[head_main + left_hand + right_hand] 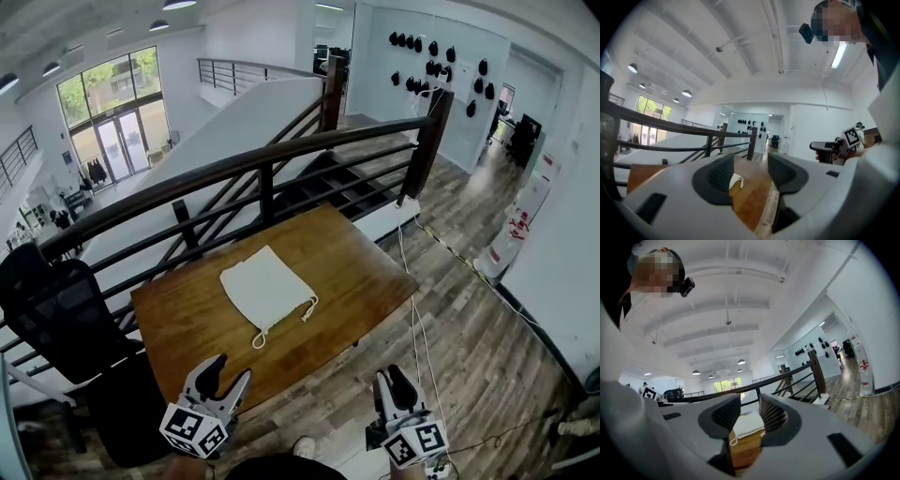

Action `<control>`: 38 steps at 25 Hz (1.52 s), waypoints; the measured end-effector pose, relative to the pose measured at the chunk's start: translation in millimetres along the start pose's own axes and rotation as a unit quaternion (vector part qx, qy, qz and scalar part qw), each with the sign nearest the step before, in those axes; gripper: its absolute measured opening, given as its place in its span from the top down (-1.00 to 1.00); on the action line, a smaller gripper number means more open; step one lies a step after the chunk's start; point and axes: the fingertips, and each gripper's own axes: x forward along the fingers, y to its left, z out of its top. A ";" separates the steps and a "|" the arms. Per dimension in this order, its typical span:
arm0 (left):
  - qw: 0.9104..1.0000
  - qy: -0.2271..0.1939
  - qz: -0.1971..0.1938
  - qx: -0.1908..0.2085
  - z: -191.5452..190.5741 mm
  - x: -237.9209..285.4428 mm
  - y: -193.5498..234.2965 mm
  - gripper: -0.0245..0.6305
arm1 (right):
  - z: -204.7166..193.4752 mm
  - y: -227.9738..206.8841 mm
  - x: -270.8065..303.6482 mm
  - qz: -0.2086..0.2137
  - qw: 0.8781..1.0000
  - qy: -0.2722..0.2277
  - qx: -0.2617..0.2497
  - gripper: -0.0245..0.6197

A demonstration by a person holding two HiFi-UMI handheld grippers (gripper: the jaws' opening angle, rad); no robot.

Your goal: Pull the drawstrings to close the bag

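**A:** What does your head view show?
**B:** The white bag (265, 286) lies flat on the surface (352, 267), with its drawstrings (307, 309) at its 5 o'clock edge. Your left gripper (230, 370) is at the bag's 7 o'clock and your right gripper (394, 378) at 5, both well apart from it.
**A:** And your left gripper view?
**B:** Jaws wide, holding nothing. The bag (736, 180) is far ahead.
**A:** Your right gripper view?
**B:** Jaws narrow but apart, holding nothing. The bag (749, 423) is ahead.

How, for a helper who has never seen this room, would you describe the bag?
Beside the dark stair railing stands a wooden table. On it lies a flat white cloth bag, the only thing there, two drawstrings trailing from its near end.
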 end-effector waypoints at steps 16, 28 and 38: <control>0.999 0.028 -0.003 0.025 -1.6 77.3 19.2 0.21 | 27.3 -42.3 52.0 -0.016 1.000 -0.013 -0.020 0.60; 0.988 0.148 -0.022 0.028 -87.6 124.8 79.0 0.29 | -4.3 -20.0 122.3 -0.020 0.999 0.023 -0.039 0.64; 0.955 0.292 -0.023 0.038 -189.6 148.5 115.3 0.27 | -83.2 -11.8 151.4 -0.030 0.992 0.120 -0.012 0.66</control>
